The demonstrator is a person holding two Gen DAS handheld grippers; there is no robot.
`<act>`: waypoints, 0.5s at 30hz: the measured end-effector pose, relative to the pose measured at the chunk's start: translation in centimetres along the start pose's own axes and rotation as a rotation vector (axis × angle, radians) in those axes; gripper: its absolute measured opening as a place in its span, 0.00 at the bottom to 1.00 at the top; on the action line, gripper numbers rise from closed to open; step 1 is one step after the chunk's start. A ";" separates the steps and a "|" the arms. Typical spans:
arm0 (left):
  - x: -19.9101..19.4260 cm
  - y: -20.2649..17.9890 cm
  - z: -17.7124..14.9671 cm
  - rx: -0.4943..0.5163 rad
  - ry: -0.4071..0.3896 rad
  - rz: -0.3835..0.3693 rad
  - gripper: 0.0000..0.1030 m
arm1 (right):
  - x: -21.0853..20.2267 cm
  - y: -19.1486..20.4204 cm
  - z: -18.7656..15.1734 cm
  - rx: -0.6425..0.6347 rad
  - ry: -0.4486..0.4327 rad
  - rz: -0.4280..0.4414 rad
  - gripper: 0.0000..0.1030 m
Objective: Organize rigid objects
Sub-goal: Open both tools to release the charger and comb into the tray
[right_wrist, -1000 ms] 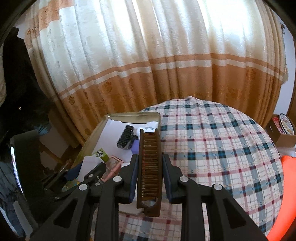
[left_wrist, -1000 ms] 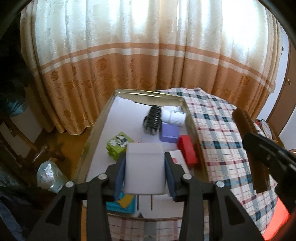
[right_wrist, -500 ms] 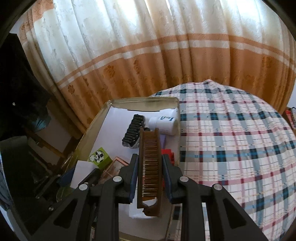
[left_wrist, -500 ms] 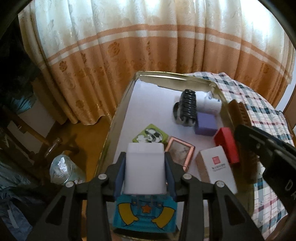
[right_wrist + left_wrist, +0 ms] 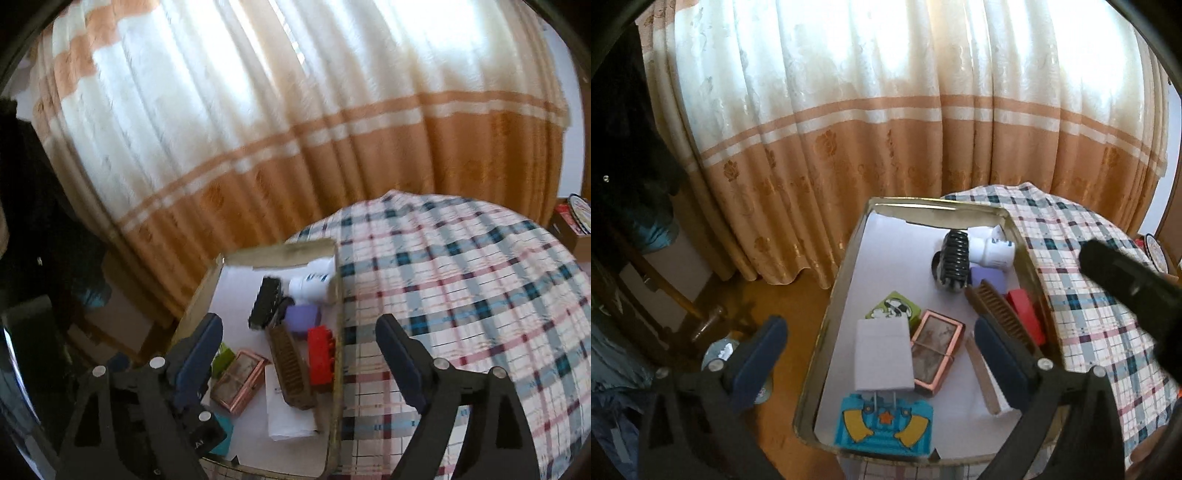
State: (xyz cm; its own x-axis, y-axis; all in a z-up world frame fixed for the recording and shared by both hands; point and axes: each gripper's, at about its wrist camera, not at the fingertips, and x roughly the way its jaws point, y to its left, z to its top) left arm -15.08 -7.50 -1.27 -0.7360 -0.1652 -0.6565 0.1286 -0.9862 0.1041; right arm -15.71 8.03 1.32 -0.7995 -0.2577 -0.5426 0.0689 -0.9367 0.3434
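Note:
A metal tray (image 5: 834, 291) with a white liner holds several small objects. A white plug adapter (image 5: 882, 356) lies in it, prongs toward a blue toy block (image 5: 884, 430). A brown comb (image 5: 1001, 314) lies next to a red block (image 5: 1025, 308); the comb also shows in the right wrist view (image 5: 290, 365). My left gripper (image 5: 879, 358) is open above the adapter, apart from it. My right gripper (image 5: 299, 354) is open above the comb, empty.
In the tray are a black hair claw (image 5: 955, 258), a white bottle (image 5: 991, 251), a purple box (image 5: 988, 277), a green box (image 5: 894, 308), a copper-framed box (image 5: 932, 350) and a white box (image 5: 288, 410). A plaid cloth (image 5: 461, 295) covers the table. Curtains (image 5: 886, 129) hang behind.
Both grippers opened. The left let the white adapter go into the tray near the blue block. The right let the comb go beside the red block. Both pulled back.

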 end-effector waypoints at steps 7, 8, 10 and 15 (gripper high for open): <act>-3.0 0.8 -0.5 0.000 -0.062 0.004 1.00 | -3.9 0.9 -0.1 -0.027 -0.102 -0.031 0.91; -3.2 0.9 -0.5 0.004 -0.060 0.001 1.00 | -4.3 1.1 -0.2 -0.031 -0.110 -0.034 0.91; -3.8 0.9 -0.7 0.008 -0.072 -0.007 0.99 | -4.9 1.4 -0.4 -0.035 -0.127 -0.041 0.91; -5.5 1.2 -1.5 0.004 -0.106 -0.009 1.00 | -6.7 2.2 -1.3 -0.066 -0.171 -0.072 0.93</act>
State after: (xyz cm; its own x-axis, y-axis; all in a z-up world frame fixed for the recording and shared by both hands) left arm -9.94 -7.74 1.36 -0.8033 -0.1559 -0.5748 0.1189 -0.9877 0.1018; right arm -9.39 7.35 4.74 -0.8930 -0.1511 -0.4239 0.0424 -0.9660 0.2549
